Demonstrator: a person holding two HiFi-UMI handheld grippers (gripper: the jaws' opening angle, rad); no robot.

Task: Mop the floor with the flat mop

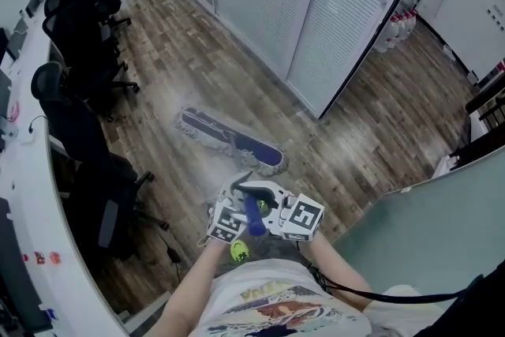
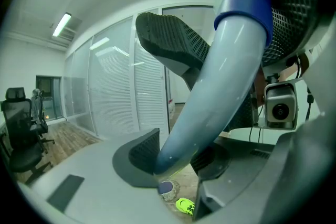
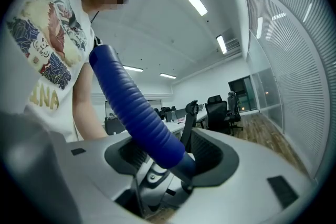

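Note:
The flat mop head [image 1: 231,141], blue with a grey fringe, lies on the wooden floor ahead of me. It shows small under the jaws as the mop head [image 2: 168,189] in the left gripper view. Its pole rises to my hands, where the blue grip [image 1: 254,219] sits between both grippers. My left gripper [image 1: 241,195] is shut on the pale pole [image 2: 210,107], just below the grip. My right gripper [image 1: 267,203] is shut on the ribbed blue grip [image 3: 137,110], with its jaws pressing on either side.
Black office chairs [image 1: 79,43] line a white desk [image 1: 24,170] on the left. A glass wall with blinds [image 1: 316,4] runs across the back. A grey-green partition [image 1: 426,225] stands at the right. My yellow-green shoe [image 1: 239,251] is just under the grippers.

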